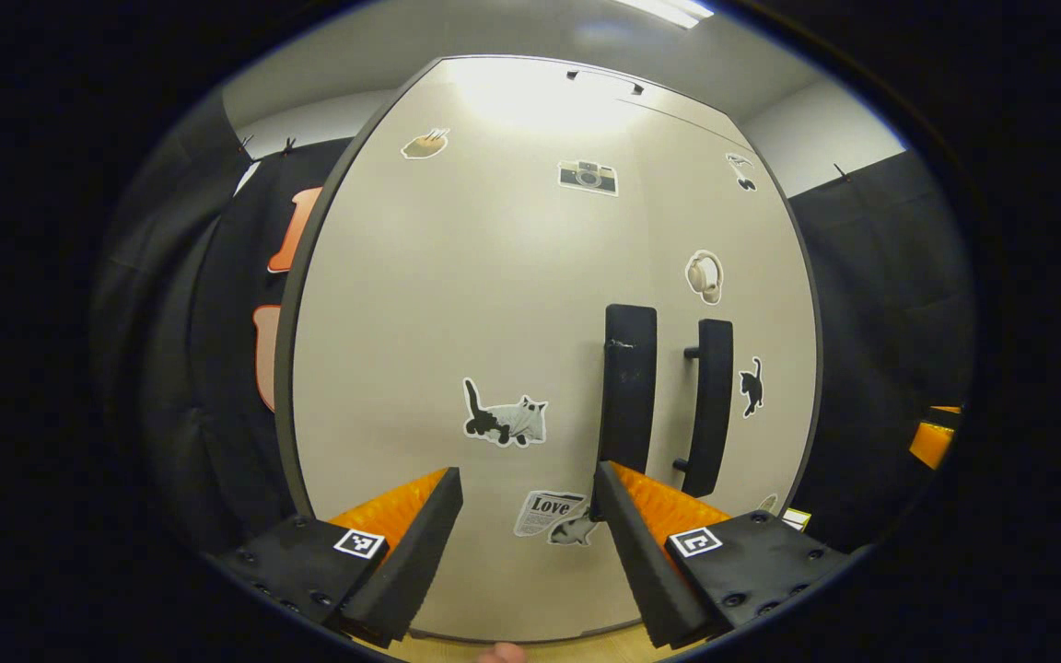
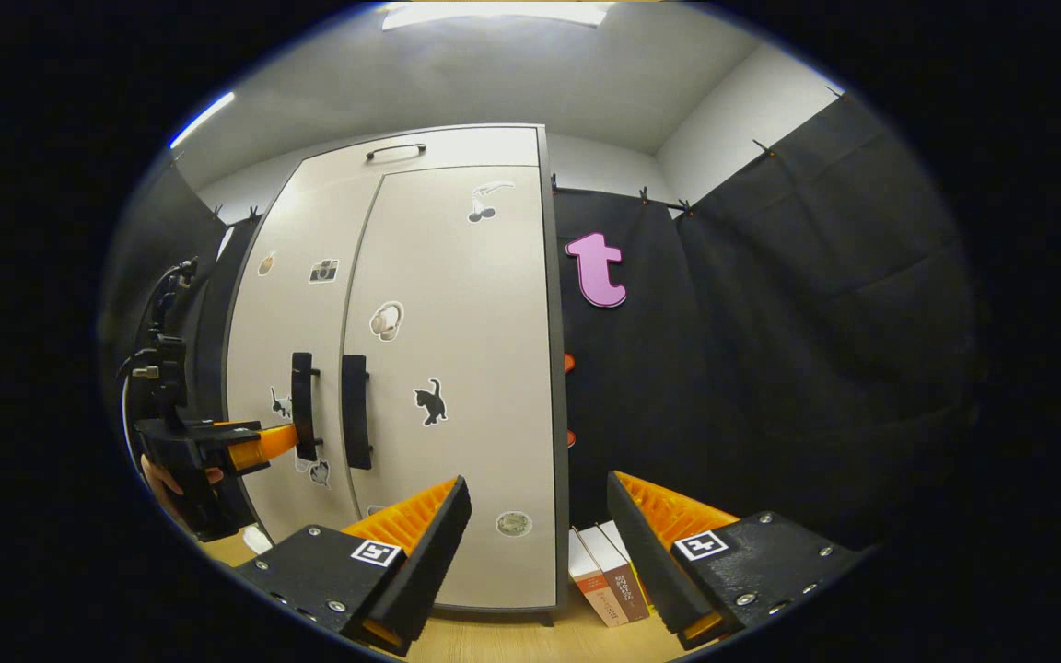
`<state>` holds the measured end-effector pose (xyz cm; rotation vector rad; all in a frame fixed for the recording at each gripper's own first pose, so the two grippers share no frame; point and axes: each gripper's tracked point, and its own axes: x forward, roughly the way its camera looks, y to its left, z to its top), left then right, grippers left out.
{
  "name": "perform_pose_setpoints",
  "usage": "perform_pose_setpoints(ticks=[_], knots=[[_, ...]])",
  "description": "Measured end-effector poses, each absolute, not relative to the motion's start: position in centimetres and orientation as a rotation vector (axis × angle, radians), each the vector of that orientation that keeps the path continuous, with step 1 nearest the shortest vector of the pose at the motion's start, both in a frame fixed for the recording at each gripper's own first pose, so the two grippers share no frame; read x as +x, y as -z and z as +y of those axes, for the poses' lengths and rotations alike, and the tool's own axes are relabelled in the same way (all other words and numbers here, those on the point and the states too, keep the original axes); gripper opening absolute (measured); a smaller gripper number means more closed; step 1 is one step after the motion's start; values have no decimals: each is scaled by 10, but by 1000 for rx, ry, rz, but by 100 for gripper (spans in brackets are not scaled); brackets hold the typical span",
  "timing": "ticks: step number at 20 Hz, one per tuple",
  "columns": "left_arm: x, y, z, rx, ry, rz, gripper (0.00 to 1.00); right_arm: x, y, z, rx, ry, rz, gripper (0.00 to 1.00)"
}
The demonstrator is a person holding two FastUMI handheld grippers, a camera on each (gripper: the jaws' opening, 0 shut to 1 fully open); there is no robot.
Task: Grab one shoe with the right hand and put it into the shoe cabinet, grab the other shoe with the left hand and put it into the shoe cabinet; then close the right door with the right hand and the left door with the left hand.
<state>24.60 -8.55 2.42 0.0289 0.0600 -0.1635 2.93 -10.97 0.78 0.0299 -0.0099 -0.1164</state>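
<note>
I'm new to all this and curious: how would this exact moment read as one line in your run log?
stage: doors closing | shoe cabinet: both doors look shut | left tool: open, at left door handle | right tool: open, holds nothing

Cabinet front: both doors (image 2: 457,368) lie flush, blocking the inside.
Handles (image 1: 627,387): two upright bars project side by side, a narrow gap between.
Right of cabinet: books (image 2: 609,575) on the floor by the black cloth wall.
</note>
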Motion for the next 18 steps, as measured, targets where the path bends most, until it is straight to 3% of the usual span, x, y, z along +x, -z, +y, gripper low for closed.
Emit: perform_pose_setpoints(ticks=[18], knots=[[132, -61, -42, 43, 78, -9, 96, 15, 1, -66, 40, 22, 1, 92]])
